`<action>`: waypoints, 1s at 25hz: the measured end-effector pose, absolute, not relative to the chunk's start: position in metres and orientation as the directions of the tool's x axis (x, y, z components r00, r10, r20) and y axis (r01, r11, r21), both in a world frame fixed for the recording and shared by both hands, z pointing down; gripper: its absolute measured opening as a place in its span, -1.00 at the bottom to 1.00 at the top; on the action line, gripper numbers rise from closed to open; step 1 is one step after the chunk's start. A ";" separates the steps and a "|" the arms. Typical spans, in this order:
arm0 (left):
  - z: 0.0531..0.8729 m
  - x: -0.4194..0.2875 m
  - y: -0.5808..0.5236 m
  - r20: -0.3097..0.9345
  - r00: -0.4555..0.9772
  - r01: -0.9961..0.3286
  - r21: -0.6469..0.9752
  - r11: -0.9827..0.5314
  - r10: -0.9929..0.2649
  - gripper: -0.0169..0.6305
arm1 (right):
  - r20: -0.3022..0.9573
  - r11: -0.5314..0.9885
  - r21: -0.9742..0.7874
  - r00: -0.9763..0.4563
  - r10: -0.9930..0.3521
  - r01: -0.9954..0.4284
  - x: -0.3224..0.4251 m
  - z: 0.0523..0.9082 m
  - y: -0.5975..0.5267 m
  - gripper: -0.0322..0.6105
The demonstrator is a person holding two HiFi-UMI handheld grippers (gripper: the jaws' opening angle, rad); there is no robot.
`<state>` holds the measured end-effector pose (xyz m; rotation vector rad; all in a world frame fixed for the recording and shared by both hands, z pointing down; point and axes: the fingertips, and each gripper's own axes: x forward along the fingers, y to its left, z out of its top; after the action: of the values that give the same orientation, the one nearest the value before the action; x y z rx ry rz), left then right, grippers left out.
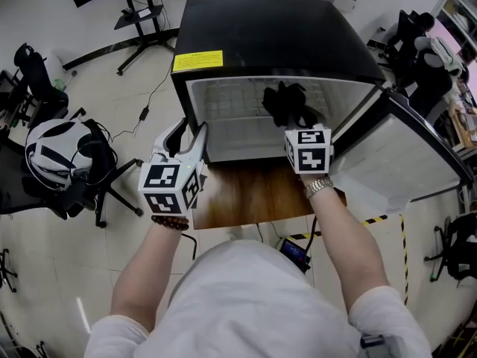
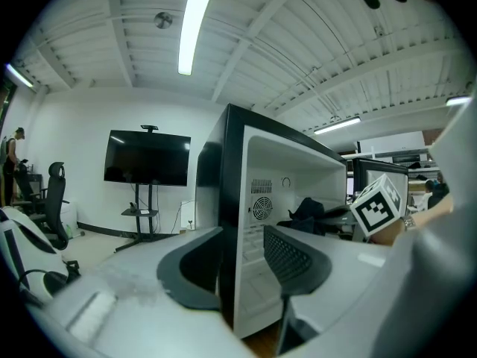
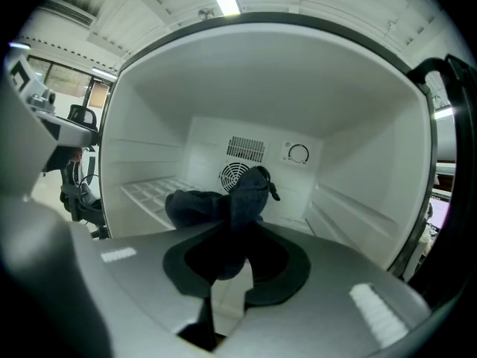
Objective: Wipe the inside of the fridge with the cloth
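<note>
At centre frame, the right claw (image 1: 299,129) pinches a dark cloth (image 1: 289,104) inside the open mini fridge (image 1: 276,28) on the wooden tabletop (image 1: 253,192). The left claw (image 1: 190,136), spread wide, straddles the fridge's left wall. Wiping looks under way; how much is left cannot be told.

**What stays out of my sight**

From the head view, my right gripper (image 3: 235,268) shows only its marker cube (image 1: 308,149). Its jaw tips are lost behind that cube and the dark cloth (image 1: 291,104). In the right gripper view the cloth covers part of the round fan grille (image 3: 232,174) on the far wall. The print on the yellow label (image 1: 198,60) atop the fridge (image 1: 276,28) is too small to read. A chair (image 1: 456,248) at the right is cut off by the edge.
</note>
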<state>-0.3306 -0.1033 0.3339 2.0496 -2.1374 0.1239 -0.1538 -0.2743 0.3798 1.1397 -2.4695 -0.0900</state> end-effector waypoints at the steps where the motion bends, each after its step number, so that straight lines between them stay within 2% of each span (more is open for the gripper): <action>1: 0.335 -0.329 -0.104 0.187 -0.035 -0.997 0.063 0.047 -0.982 -0.44 | 0.345 0.656 0.227 -0.571 -0.745 -0.720 -0.149 0.380 -0.277 -0.74; 17: 0.348 -0.284 -0.105 0.220 0.003 -0.996 0.084 0.016 -0.975 -0.44 | 0.360 0.600 0.211 -0.510 -0.782 -0.771 -0.097 0.378 -0.304 -0.74; 25: 0.338 -0.230 -0.133 0.194 0.200 -0.978 0.090 -0.186 -0.960 -0.49 | 0.250 0.750 0.144 -0.710 -0.658 -0.645 -0.101 0.345 -0.273 -0.74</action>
<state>-0.2302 -0.1333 0.3379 2.2759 -1.8680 0.1378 -0.1008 -0.2729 0.3449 1.0162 -2.6645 -0.0659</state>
